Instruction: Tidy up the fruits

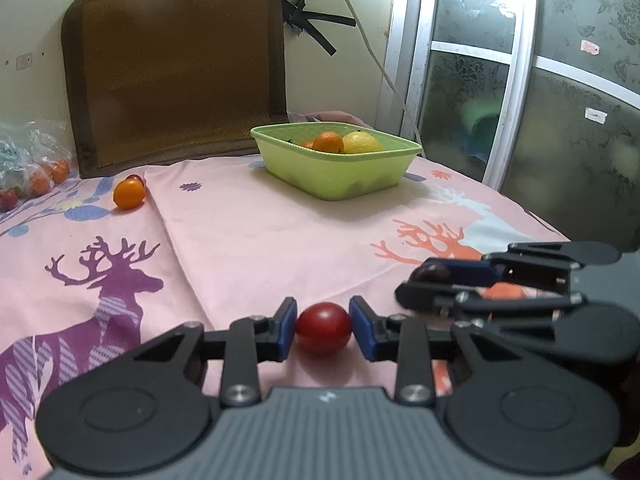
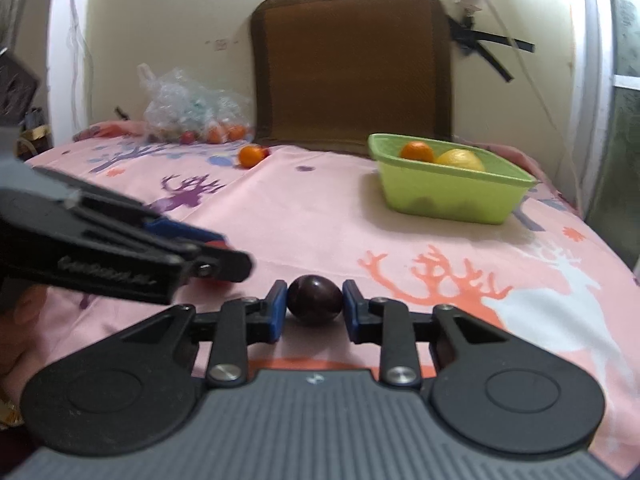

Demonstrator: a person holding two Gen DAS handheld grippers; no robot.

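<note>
Pink deer-print tablecloth bears green basket, loose orange, fruit bag.

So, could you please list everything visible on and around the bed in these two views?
Red fruit: one, red, between left gripper's pads.
Dark fruit: one, dark purple, between right gripper's pads.
Basket: one, green, far right on sheet; holds an orange and a yellow fruit.
Loose orange: one, far left on sheet.
Plastic bag: one, clear, by wall.
Cushion: one, brown, against wall.
Left gripper: black, blue pads.
Right gripper: black, blue pads.
</note>
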